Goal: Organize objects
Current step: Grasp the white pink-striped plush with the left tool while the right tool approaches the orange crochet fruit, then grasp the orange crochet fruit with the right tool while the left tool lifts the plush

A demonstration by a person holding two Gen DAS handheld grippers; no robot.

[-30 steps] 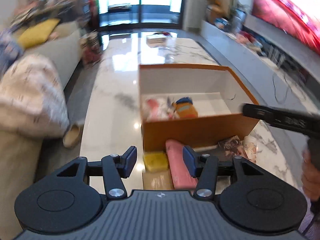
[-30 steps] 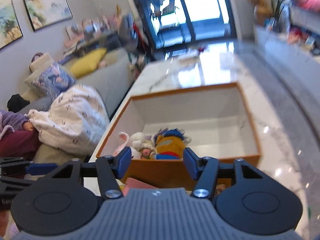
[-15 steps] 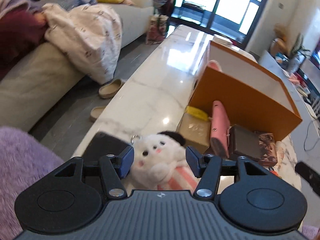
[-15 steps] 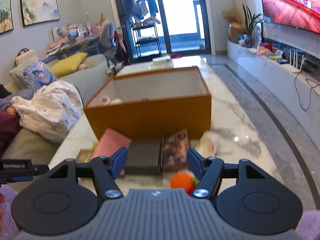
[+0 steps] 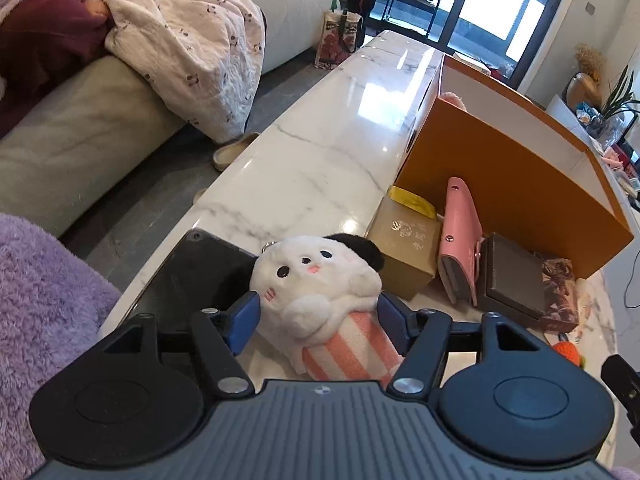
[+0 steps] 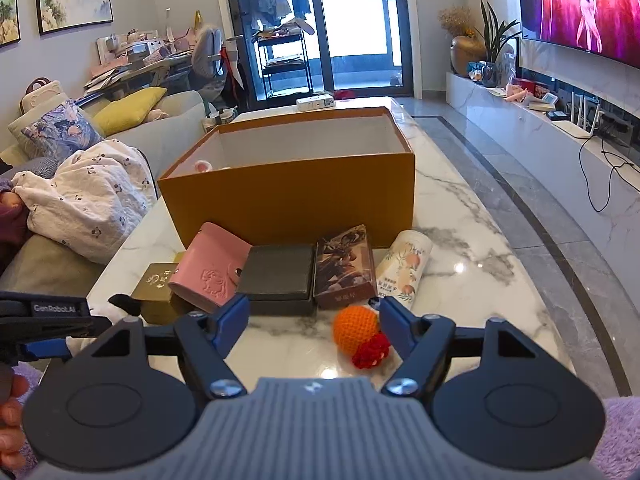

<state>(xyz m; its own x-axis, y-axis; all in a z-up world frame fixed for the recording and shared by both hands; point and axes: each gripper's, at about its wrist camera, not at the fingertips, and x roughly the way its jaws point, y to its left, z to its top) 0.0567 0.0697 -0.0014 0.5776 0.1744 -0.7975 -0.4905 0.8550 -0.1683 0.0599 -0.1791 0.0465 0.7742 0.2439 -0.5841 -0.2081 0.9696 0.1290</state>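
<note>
Nearest the desk's edge, the left gripper [image 5: 316, 316] was spreading its fingers around a white plush toy with a black ear and pink-striped body [image 5: 320, 292]; the toy lay between them on the white marble desk [image 5: 320, 152], and whether the pads touched it I could not tell. The right gripper [image 6: 314, 320] was spreading its fingers too, released and holding nothing, with an orange crocheted ball [image 6: 356, 328] on the desk between them, nearer the right finger. Beyond, in front of the open orange cardboard box [image 6: 296, 196], sat a row: a gold carton [image 6: 156, 284], a pink leather card wallet [image 6: 212, 268], a flat dark grey box [image 6: 280, 272], a brown printed card pack [image 6: 344, 264] and a peach-patterned tube [image 6: 404, 264]. A pink plush bit [image 6: 202, 166] showed inside the orange box at its left side.
</note>
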